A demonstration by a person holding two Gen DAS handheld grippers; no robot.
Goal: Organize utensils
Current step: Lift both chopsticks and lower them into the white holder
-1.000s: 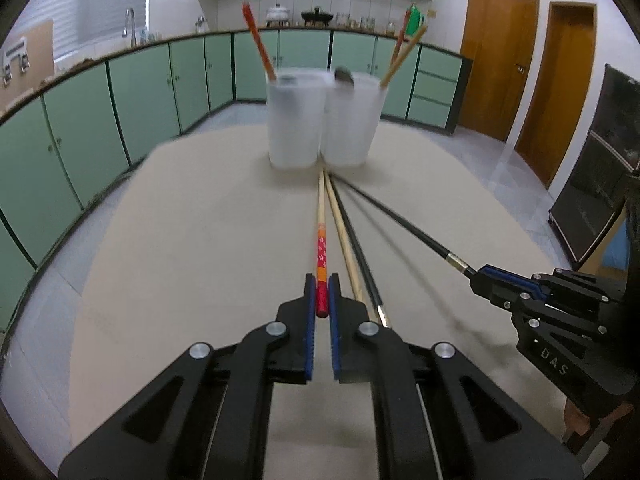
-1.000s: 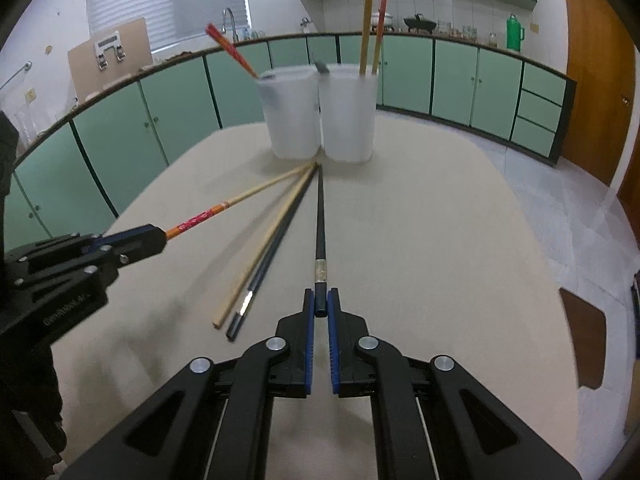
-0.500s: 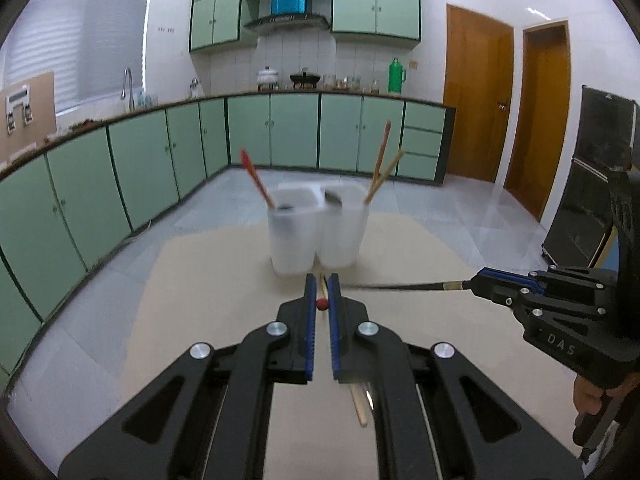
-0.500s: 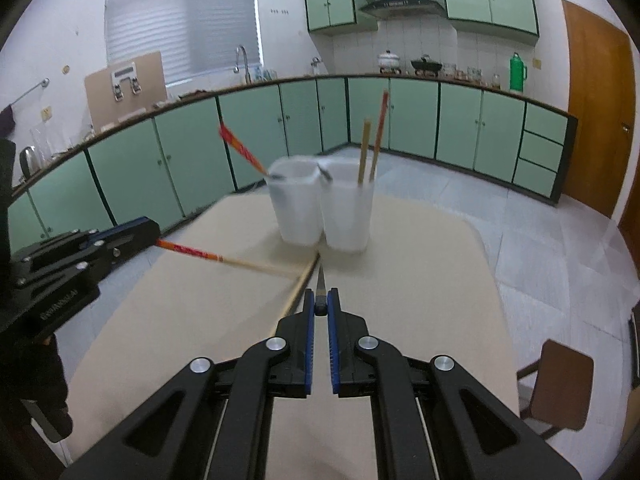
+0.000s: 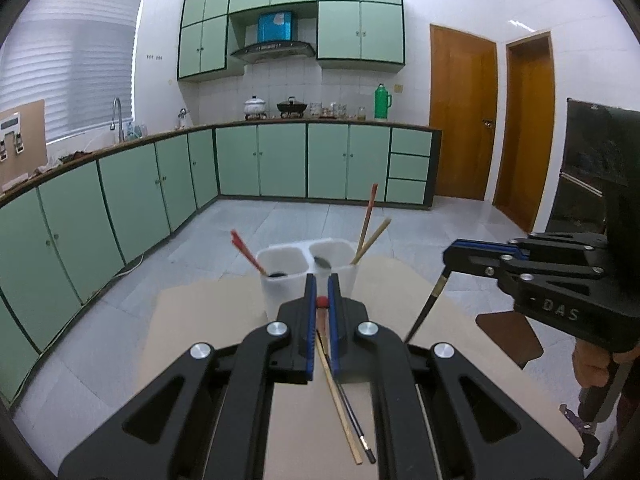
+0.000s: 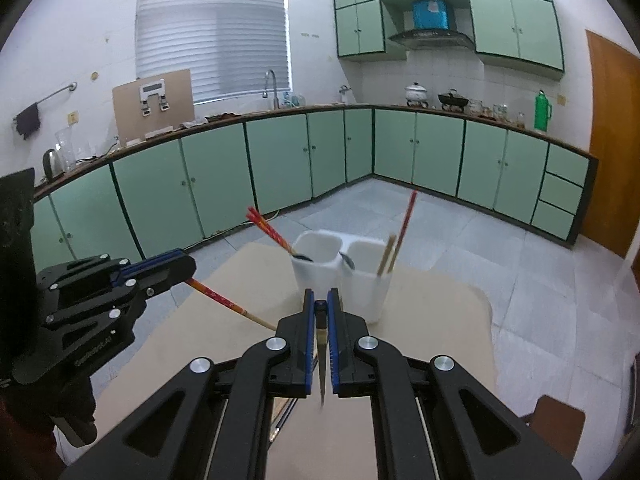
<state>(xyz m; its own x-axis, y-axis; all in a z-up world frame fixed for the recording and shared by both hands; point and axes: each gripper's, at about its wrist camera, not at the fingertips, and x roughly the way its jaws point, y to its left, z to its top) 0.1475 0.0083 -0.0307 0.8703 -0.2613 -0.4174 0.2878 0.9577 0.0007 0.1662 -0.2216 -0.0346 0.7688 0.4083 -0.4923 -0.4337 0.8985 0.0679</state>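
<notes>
My left gripper [image 5: 322,285] is shut on the red-ended chopstick [image 5: 321,302], held above the table with its tip hanging down; the stick also shows in the right wrist view [image 6: 224,302]. My right gripper [image 6: 321,308] is shut on the black chopstick [image 6: 321,338], which hangs down from its fingers [image 5: 430,300]. Two joined white holder cups [image 5: 308,264] stand ahead on the table, the left with a red chopstick [image 5: 248,252] and a spoon, the right with two chopsticks [image 5: 368,224] and a spoon.
A pale wooden chopstick [image 5: 340,400] and a black chopstick [image 5: 354,416] lie on the beige table [image 5: 200,320] below my left gripper. Green kitchen cabinets [image 5: 280,160] ring the room. A brown stool [image 5: 508,338] stands right of the table.
Both grippers have lifted their chopsticks off the table and tilted up, so the sticks now hang down from the closed jaws high above the tabletop.
</notes>
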